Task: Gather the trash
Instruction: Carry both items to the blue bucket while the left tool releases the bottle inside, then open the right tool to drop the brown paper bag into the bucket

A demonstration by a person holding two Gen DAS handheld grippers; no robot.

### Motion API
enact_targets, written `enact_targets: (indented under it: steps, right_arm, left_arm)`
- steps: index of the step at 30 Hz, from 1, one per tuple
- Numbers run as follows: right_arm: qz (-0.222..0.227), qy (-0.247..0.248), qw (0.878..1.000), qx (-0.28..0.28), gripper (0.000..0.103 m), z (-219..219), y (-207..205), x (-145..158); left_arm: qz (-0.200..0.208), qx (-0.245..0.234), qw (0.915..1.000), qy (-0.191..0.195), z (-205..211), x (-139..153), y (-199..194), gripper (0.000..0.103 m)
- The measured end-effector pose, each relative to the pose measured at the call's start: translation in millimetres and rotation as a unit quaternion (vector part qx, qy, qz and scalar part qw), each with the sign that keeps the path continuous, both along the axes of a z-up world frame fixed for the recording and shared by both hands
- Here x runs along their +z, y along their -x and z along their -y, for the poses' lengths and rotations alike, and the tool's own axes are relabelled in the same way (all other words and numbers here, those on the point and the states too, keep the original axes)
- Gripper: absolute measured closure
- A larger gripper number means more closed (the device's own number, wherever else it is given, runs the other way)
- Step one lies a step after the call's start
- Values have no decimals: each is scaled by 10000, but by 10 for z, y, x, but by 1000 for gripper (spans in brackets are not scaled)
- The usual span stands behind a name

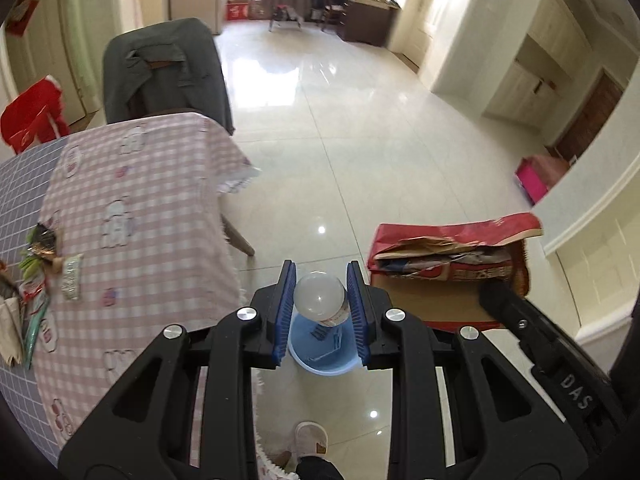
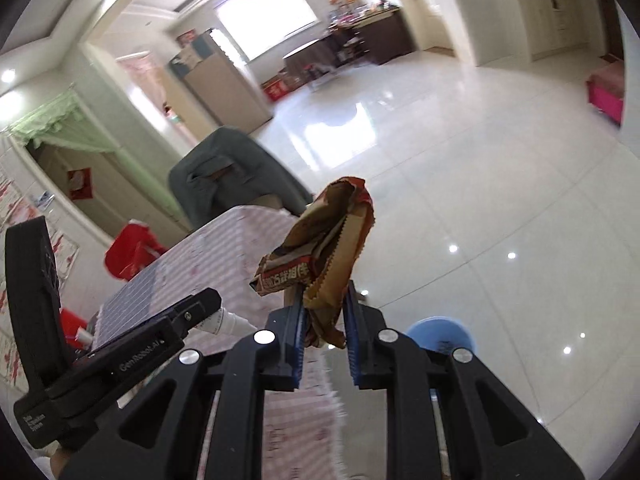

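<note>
My left gripper [image 1: 321, 280] is shut on a small white plastic bottle [image 1: 319, 296], whose round base faces the camera. It hangs directly above a light blue bin [image 1: 320, 362] on the floor. In the right wrist view my right gripper [image 2: 324, 293] is shut on a crumpled brown and red snack wrapper [image 2: 320, 240], held in the air just off the table's corner. The blue bin [image 2: 440, 332] lies below it to the right. More wrappers [image 1: 38, 272] lie on the table's left part. The left gripper's body [image 2: 100, 356] shows with the bottle [image 2: 230, 321].
A table with a pink checked cloth [image 1: 140, 216] fills the left. Behind it stands a chair draped with a grey jacket [image 1: 164, 68]. A red cardboard box of papers [image 1: 448, 256] sits on the floor to the right of the bin. A person's slippered foot [image 1: 311, 438] stands below.
</note>
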State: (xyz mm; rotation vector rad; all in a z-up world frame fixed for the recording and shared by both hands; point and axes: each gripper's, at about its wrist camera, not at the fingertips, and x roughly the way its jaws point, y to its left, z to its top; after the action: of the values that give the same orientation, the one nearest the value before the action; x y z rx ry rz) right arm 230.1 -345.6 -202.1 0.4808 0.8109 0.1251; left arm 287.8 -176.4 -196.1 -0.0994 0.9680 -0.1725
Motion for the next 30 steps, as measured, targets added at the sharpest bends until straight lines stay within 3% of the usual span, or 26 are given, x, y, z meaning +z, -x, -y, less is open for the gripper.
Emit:
enact_targets:
  steps: [8, 9, 10, 11, 17, 30]
  right_arm:
    - [-48, 228, 9987, -447, 85, 440, 71, -74]
    - [-47, 240, 9986, -477, 85, 465, 82, -78]
    - [-48, 248, 9985, -495, 85, 509, 92, -86]
    - [-55, 248, 9983, -518, 85, 534, 98, -98]
    - [-122, 240, 9981, -562, 85, 624, 99, -146]
    - [-170, 253, 9991, -302, 85, 446, -90, -145]
  left_arm:
    - [-238, -354, 9991, -12, 544, -170, -134, 75]
    - [-241, -346, 9991, -31, 581, -174, -140, 70]
    - [-248, -328, 9991, -71, 622, -184, -153, 47]
    - [-180, -333, 9993, -62, 646, -177, -154, 43]
    - [-191, -361, 9989, -242, 731, -182, -167, 43]
    - [-261, -134, 9992, -288, 460, -177, -233, 43]
